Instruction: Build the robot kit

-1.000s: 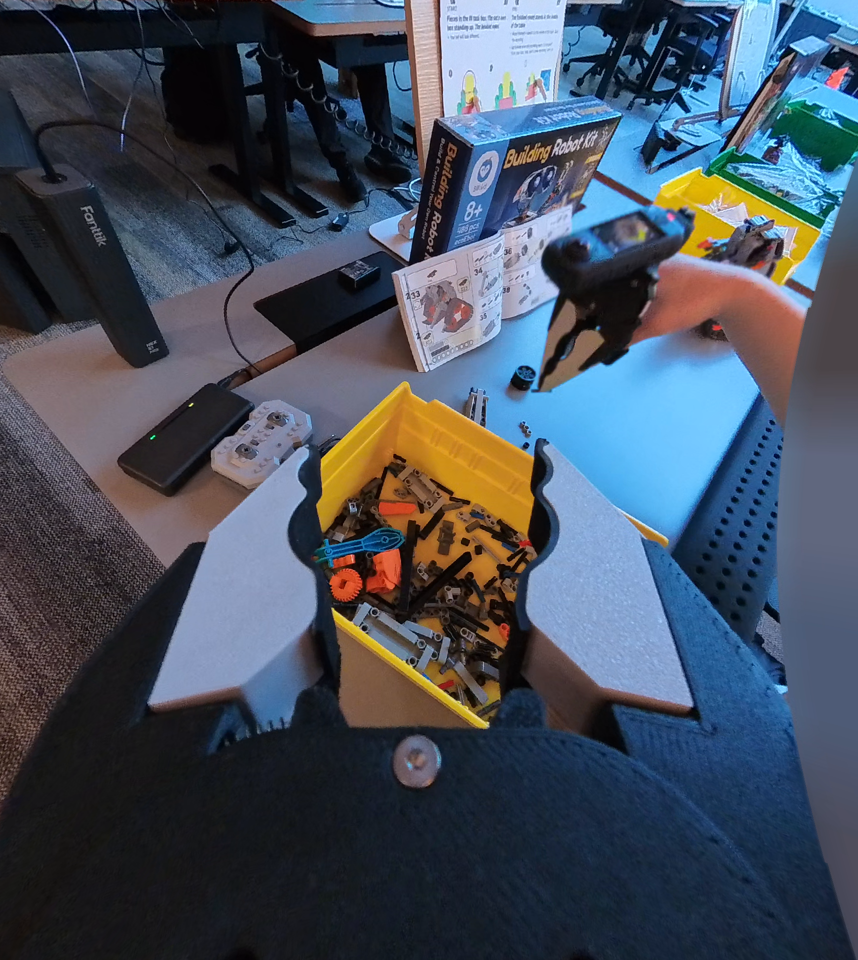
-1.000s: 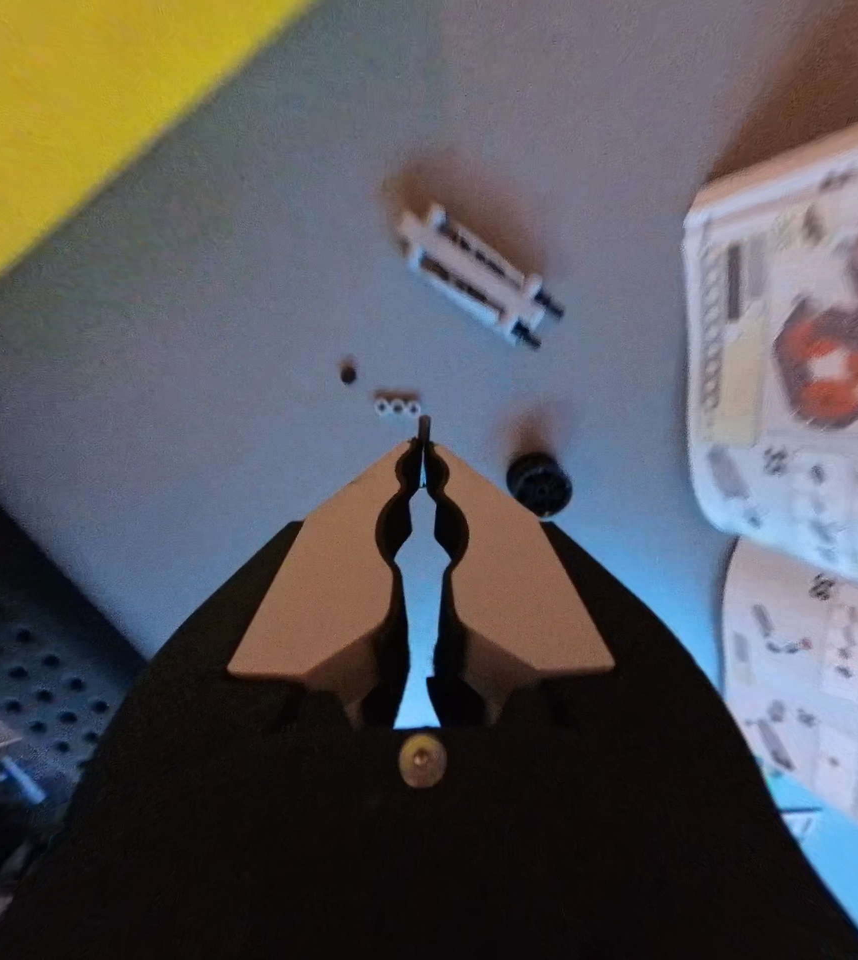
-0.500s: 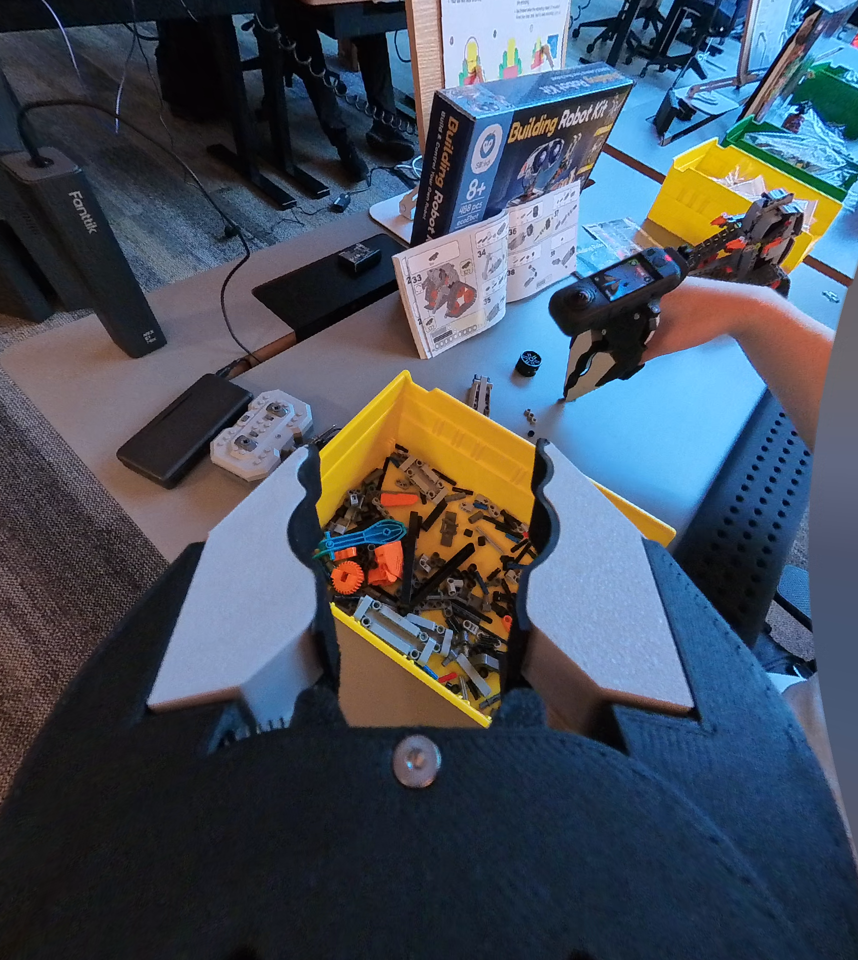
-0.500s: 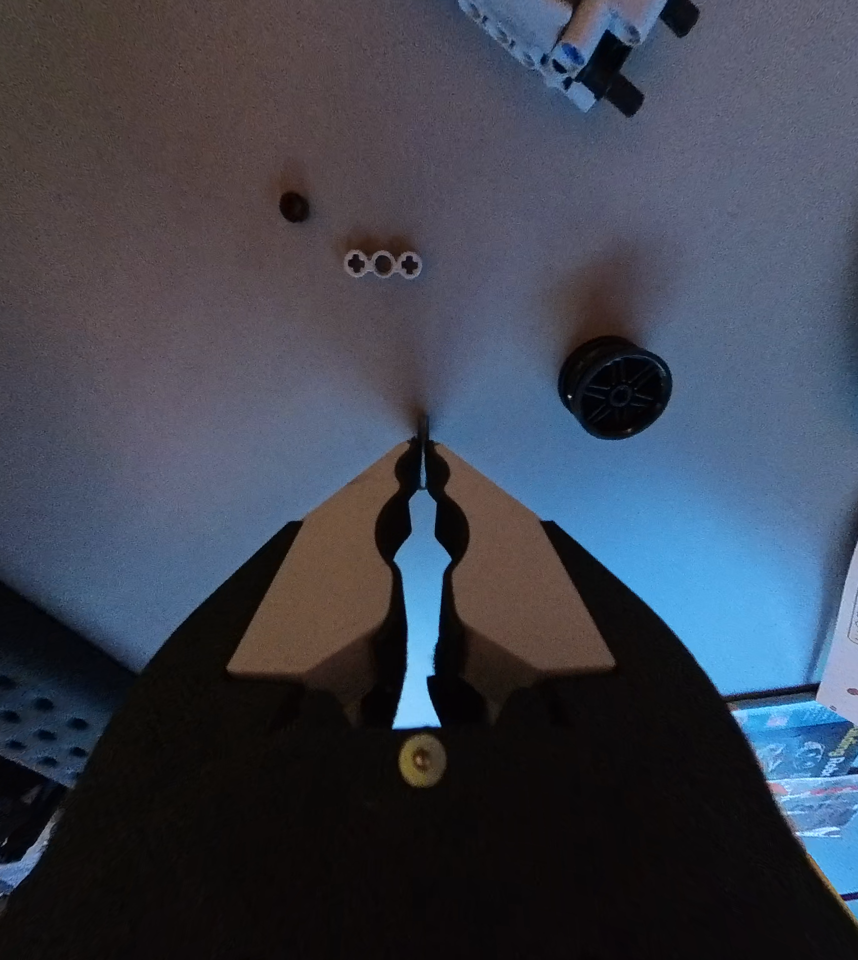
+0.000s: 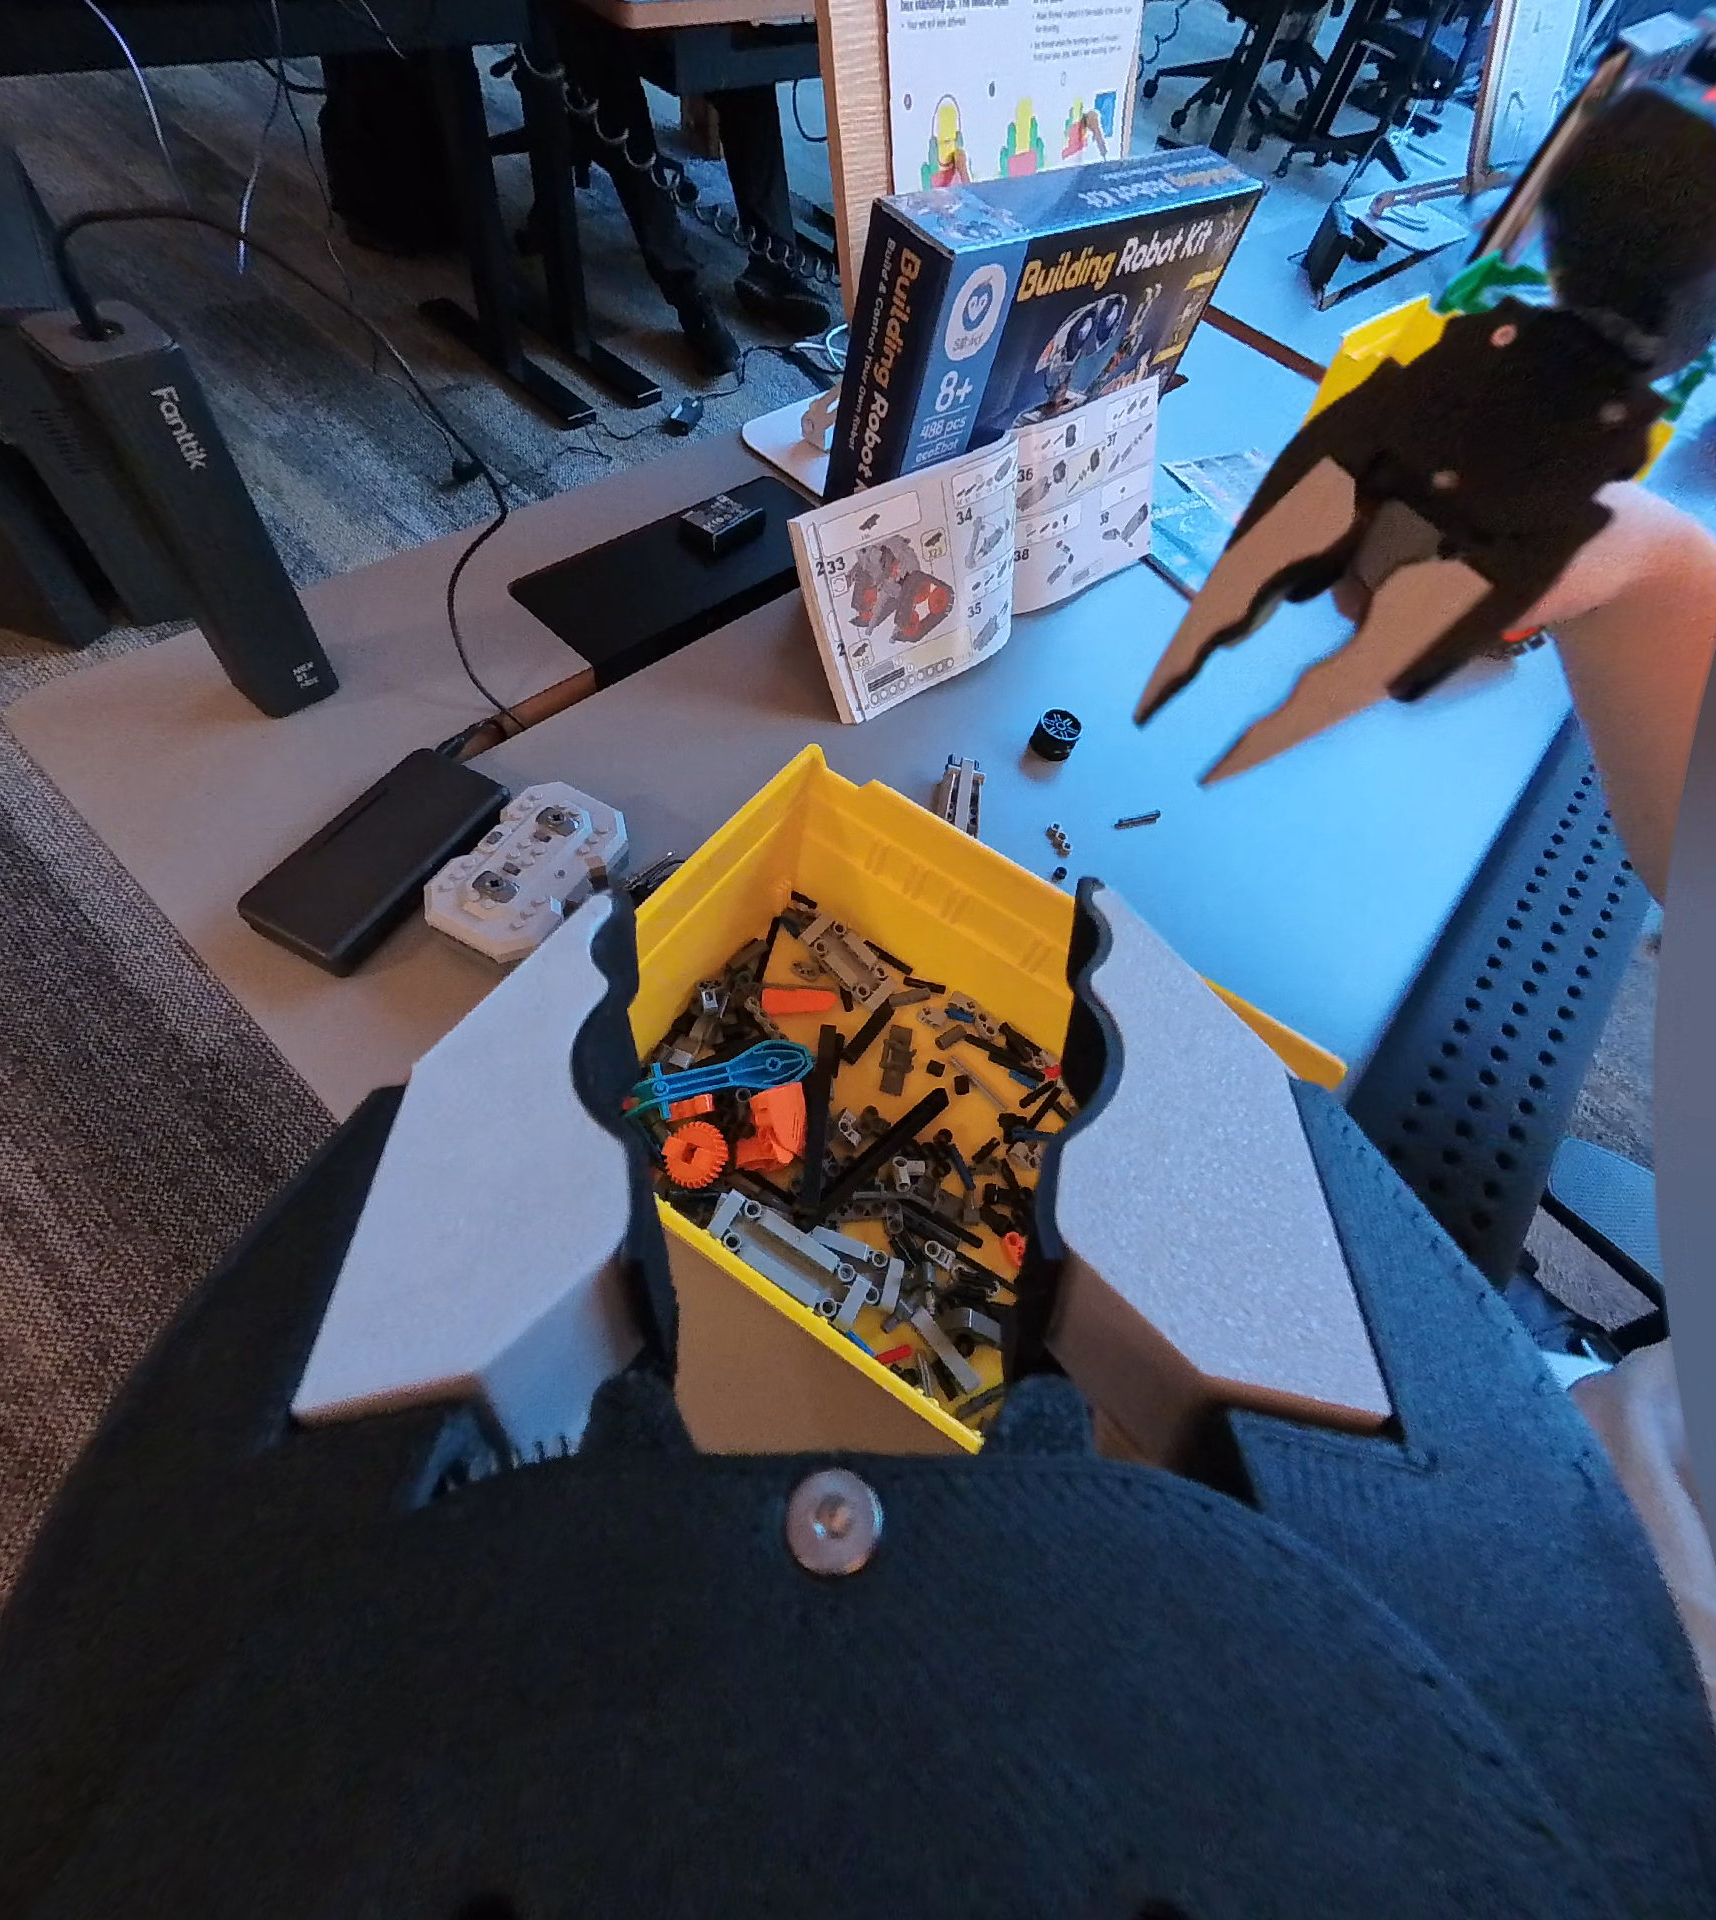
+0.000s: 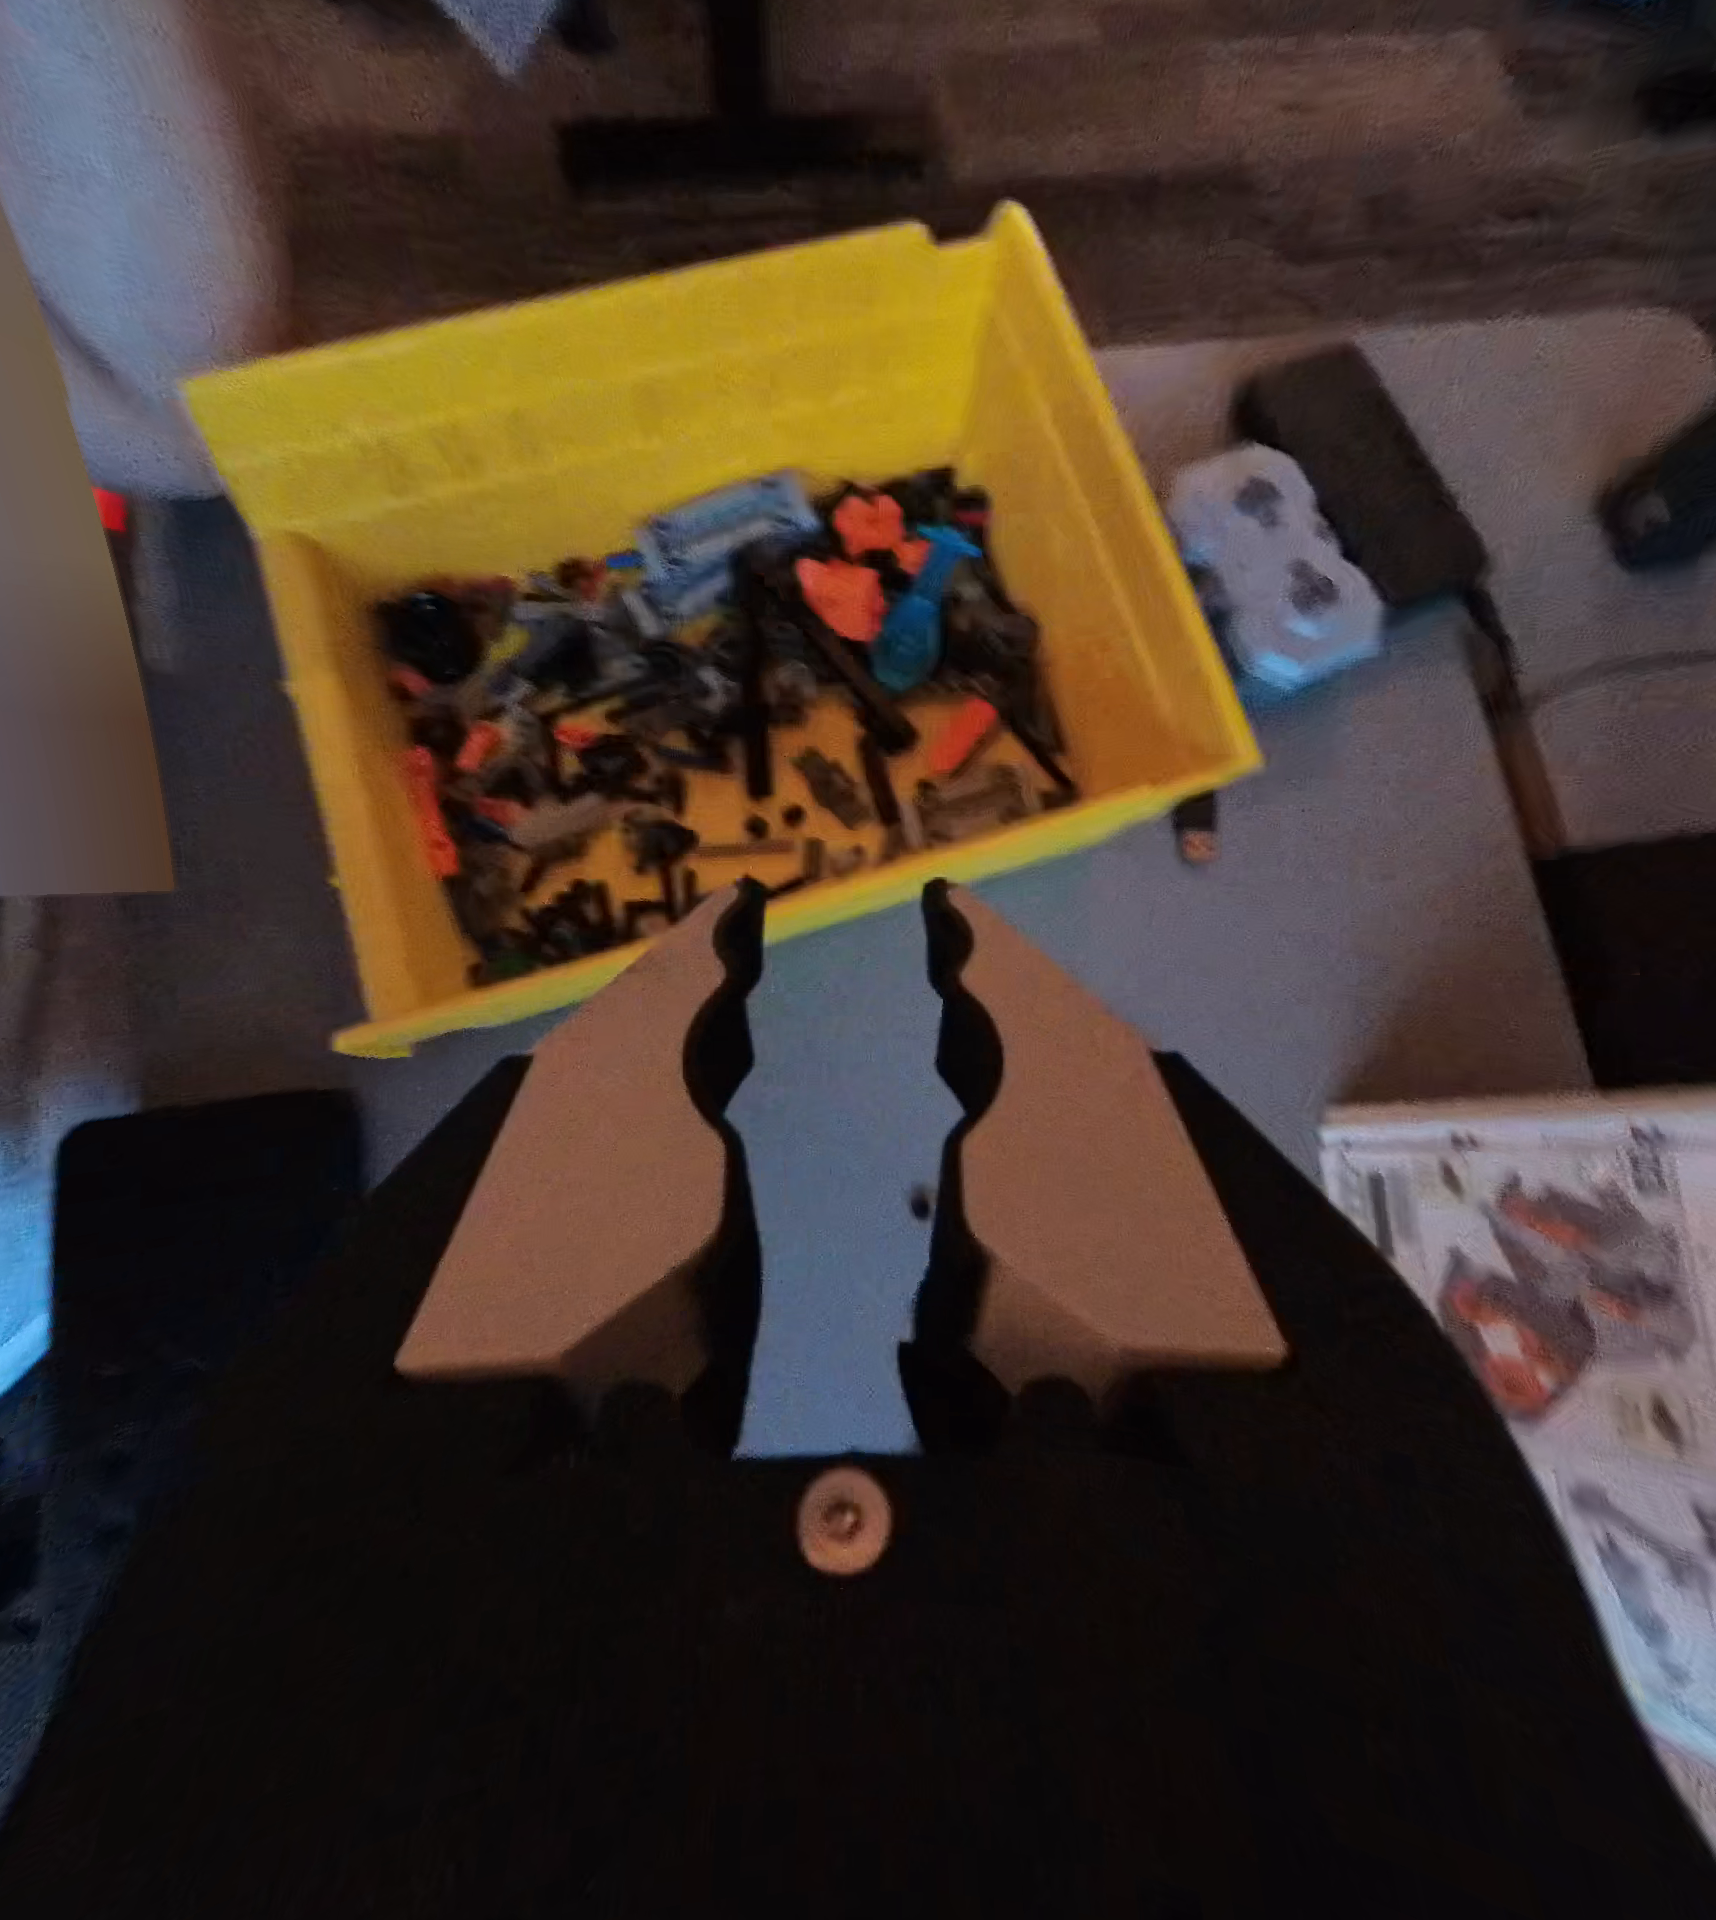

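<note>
Both grippers hang empty and spread — left gripper over yellow bin, right gripper just beside it.

Grey table, carpeted floor, perhaps desks behind.

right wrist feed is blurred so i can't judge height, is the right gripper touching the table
Observer: No. In the left wrist view the right gripper hangs in the air clear of the grey table, open.
Operator: any loose parts out there i can't see
Observer: A small dark pin lies flat on the table beyond the yellow bin, near a black wheel.
Operator: and the left gripper
Observer: The left gripper is open and empty, above the bin.
</note>
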